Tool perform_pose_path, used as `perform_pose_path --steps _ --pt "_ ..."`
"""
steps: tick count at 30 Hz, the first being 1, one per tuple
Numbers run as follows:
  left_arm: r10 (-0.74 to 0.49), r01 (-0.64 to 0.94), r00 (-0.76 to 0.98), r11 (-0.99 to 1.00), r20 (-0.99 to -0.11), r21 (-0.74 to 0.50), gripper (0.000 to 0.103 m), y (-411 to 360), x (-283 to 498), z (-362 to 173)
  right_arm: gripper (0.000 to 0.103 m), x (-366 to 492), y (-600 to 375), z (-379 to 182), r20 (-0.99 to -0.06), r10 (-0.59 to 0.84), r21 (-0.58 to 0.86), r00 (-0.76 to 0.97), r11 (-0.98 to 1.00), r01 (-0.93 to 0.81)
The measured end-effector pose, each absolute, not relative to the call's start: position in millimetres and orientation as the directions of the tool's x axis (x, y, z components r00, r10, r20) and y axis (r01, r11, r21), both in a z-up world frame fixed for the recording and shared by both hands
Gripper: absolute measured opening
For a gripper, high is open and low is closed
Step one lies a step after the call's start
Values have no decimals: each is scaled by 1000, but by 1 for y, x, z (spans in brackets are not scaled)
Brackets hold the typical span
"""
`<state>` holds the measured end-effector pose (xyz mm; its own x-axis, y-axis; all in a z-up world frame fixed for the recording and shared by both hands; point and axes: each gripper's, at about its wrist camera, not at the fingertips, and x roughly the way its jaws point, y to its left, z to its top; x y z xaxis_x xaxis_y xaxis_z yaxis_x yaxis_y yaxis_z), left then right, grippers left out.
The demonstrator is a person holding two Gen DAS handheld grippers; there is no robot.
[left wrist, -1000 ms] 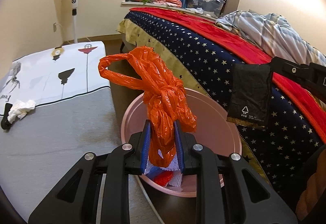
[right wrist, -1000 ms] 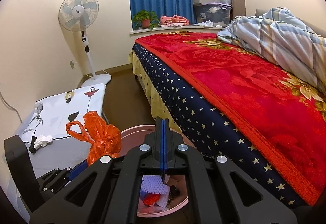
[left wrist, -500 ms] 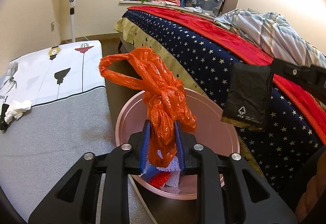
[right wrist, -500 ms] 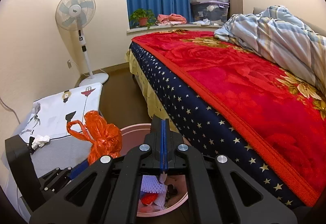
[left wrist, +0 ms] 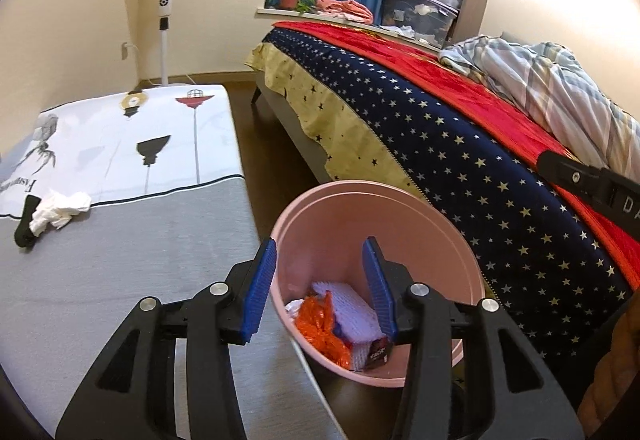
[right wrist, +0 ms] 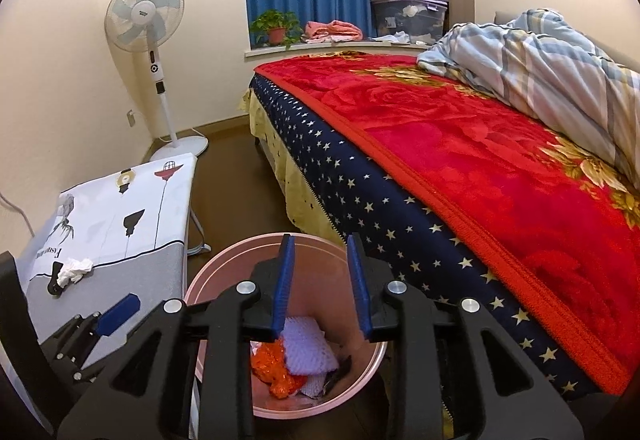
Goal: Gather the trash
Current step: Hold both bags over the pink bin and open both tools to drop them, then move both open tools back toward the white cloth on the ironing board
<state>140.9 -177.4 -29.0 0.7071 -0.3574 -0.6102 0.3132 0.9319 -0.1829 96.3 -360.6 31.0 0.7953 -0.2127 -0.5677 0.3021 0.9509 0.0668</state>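
Note:
A pink bin (left wrist: 380, 191) stands on the floor between the cloth-covered table and the bed. In it lie a crumpled orange plastic bag (left wrist: 320, 324), a white foam net (left wrist: 352, 308) and a dark wrapper (left wrist: 378, 352). My left gripper (left wrist: 320, 244) hangs over the bin's near rim, its jaws opening with nothing between them. My right gripper (right wrist: 320, 240) is above the same bin (right wrist: 224, 272), its jaws also opening and empty, with the orange bag (right wrist: 272, 364) below. A crumpled white tissue (left wrist: 60, 207) lies on the table to the left.
The table (left wrist: 120, 260) has a grey and white printed cloth, and a small black object (left wrist: 26, 228) lies beside the tissue. The bed (right wrist: 440, 159), with its red blanket and starred sheet, fills the right side. A standing fan (right wrist: 144, 19) stands by the far wall.
The orange bag has left my left gripper and now lies in the bin. The black packet my right gripper held is gone from it. Both grippers' jaws have spread apart.

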Motion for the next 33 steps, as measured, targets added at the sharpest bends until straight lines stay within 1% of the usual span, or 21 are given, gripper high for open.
perform_pose_path --steps 9,16,24,33 --pt "-317 257 744 948 -588 -187 45 -142 135 -22 28 96 -340 31 -554 -163 72 817 968 242" --pt "-258 176 772 965 -581 -195 45 -103 135 -23 28 103 -309 29 -535 -68 115 842 982 153" --pt "-159 61 811 980 -563 -189 45 -58 138 -23 28 125 -272 20 -519 67 198 852 979 44" --pt "-19 -98 823 980 -567 -175 45 -11 147 -32 27 162 -231 -5 -520 240 338 820 939 -61"
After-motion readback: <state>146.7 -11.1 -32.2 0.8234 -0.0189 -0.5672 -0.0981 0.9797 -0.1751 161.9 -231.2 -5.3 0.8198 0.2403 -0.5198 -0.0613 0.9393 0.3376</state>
